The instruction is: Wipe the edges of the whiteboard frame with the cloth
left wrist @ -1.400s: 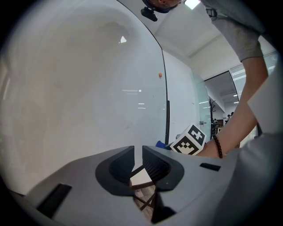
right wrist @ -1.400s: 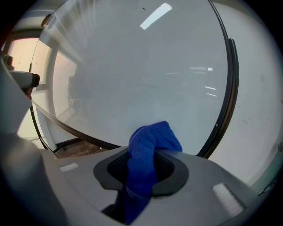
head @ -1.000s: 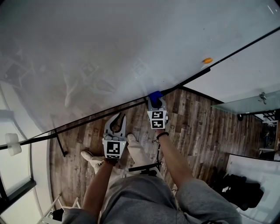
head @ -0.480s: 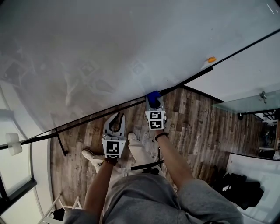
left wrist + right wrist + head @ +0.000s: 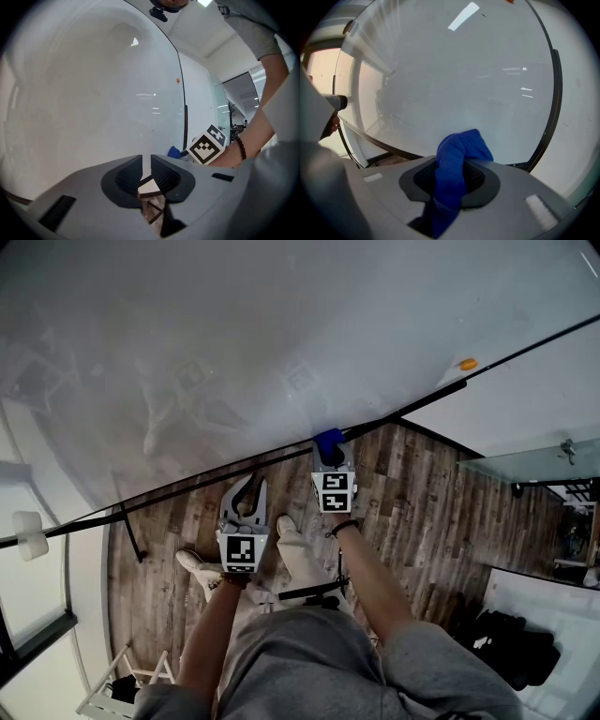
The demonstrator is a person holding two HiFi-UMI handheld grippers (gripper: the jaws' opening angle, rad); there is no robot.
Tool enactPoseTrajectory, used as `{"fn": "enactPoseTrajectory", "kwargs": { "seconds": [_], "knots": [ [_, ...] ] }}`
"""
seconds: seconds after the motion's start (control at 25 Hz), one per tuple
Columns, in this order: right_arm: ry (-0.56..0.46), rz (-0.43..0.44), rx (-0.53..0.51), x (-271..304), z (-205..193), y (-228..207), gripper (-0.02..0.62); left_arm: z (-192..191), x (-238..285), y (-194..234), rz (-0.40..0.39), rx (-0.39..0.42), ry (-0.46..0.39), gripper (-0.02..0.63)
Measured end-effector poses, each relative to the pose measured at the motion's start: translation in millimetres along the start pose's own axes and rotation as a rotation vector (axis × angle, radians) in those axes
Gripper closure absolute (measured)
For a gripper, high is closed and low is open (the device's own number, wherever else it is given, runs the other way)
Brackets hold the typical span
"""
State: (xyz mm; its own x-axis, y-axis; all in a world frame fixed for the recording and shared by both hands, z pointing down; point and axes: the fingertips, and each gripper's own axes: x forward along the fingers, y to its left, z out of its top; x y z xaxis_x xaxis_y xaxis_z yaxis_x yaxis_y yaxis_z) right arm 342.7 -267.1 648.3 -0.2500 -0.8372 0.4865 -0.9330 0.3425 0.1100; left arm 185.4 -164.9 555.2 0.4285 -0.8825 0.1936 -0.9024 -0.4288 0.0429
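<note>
Right gripper view: jaws clamped on the cloth, down at the lower frame edge.
Your right gripper pinches the blue cloth, whose bunched tip sits at the dark frame along the bottom of the whiteboard. Your left gripper hangs just beside it, jaws drawn to a thin slit and empty. You're likely mid-pass on this edge. Nothing shows which stretches are clean, so count the other edges as left.
</note>
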Motion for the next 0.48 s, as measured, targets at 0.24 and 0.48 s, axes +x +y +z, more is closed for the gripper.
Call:
{"fn": "enactPoseTrajectory", "kwargs": {
  "seconds": [0.24,0.48],
  "knots": [
    [-0.017,-0.001,0.013,-0.1,2.6,10.6,0.482,-5.8,-10.7,6.9,-0.003,0.026,0.018,0.555],
    [-0.019,0.011,0.004,0.5,3.7,20.1,0.482,-9.0,-14.9,12.1,-0.001,0.036,0.027,0.555]
  ]
}}
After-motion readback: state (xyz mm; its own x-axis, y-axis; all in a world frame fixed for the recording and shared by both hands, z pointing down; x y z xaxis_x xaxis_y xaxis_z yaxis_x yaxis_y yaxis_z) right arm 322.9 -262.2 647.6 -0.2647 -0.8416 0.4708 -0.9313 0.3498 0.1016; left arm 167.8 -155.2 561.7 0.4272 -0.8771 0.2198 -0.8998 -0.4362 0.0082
